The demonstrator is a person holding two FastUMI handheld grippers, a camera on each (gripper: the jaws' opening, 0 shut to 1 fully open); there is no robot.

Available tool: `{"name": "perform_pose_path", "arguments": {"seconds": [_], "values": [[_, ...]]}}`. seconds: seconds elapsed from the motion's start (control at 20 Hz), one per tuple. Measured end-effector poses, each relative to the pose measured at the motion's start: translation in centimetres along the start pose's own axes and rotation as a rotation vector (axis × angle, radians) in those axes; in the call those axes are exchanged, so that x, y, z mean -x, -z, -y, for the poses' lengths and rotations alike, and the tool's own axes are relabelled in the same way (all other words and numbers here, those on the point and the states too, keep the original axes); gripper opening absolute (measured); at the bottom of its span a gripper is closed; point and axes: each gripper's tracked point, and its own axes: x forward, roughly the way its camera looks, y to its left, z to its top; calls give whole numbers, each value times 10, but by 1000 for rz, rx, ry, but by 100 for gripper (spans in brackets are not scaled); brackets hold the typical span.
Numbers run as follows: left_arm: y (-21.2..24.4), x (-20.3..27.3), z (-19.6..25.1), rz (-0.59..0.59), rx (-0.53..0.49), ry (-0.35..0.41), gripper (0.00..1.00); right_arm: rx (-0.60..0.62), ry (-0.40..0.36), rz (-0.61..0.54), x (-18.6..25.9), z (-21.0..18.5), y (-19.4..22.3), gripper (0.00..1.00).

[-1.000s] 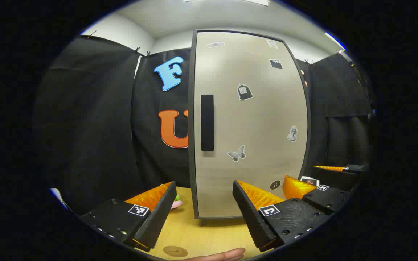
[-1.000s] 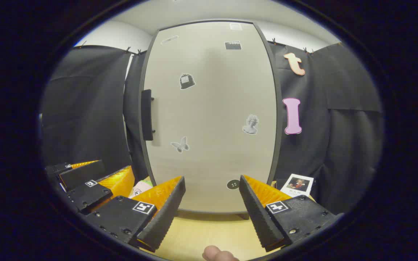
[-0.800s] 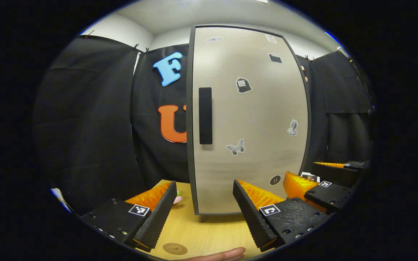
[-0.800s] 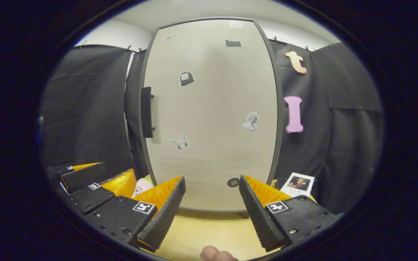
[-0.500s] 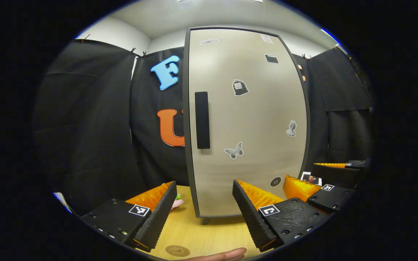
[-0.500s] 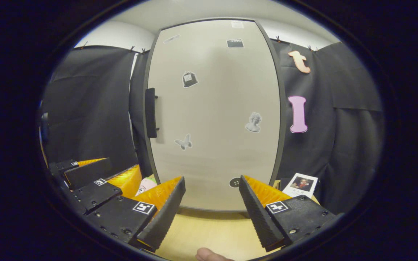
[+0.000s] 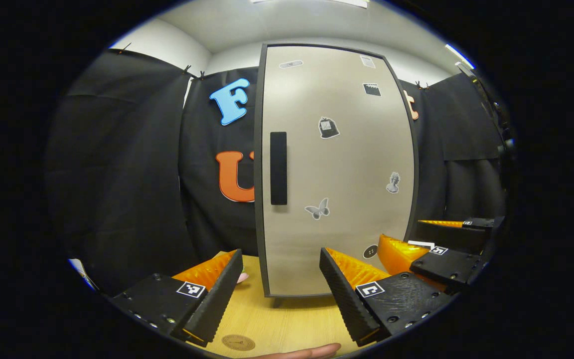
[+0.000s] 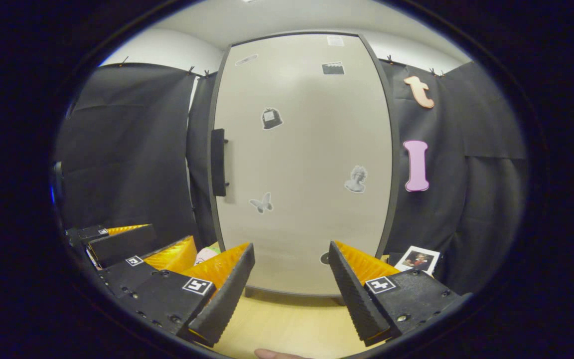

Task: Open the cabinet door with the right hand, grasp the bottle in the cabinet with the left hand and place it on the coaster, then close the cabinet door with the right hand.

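The door point(image 8: 304, 164) is shut and nothing of the task is done yet; the step in hand is opening it with the right gripper point(image 8: 291, 289), which hovers low in front of the cabinet with its fingers wide apart and holding nothing. The handle point(image 8: 218, 162) is a dark upright bar near the door's left edge, up and to the left of where this gripper now points, so I judge it should rise and shift left, turn so the fingers straddle the bar across its width, and close firmly on its middle before pulling. The hinge seems to be on the right side, so the pull ought to follow an arc outward and to the right, not a straight tug, or the grip may slip off. The left gripper point(image 7: 276, 294) is likewise open and empty, just beside the right one above the table point(image 7: 287, 324); it should stay clear of the door's swing. The bottle is presumably behind the door and cannot be seen. The coaster point(image 7: 237, 342) lies on the table near the front edge, under the left gripper
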Motion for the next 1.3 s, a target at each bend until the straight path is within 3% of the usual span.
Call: {"name": "perform_pose_path", "arguments": {"seconds": [0.4, 0.7, 0.8, 0.9, 1.15, 1.2, 1.3], "values": [[-4, 10, -12, 15, -16, -5, 94, 75, -44, 52, -21, -17, -26, 96], [15, 26, -20, -37, -21, 30, 94, 148, -153, 77, -53, -51, -50, 97], [18, 33, -30, -43, -31, 9, 94, 167, -175, 77, -65, -60, -56, 96], [21, 39, -41, -50, -35, -25, 94, 146, -244, 91, -76, -84, -64, 97], [32, 54, -85, -82, -20, -140, 95, 200, -282, 152, -106, -119, -93, 97], [33, 59, -94, -86, -13, -167, 95, 207, -284, 166, -112, -124, -99, 95], [38, 66, -111, -102, 4, -219, 95, 245, -210, 209, -126, -121, -114, 96]]}}
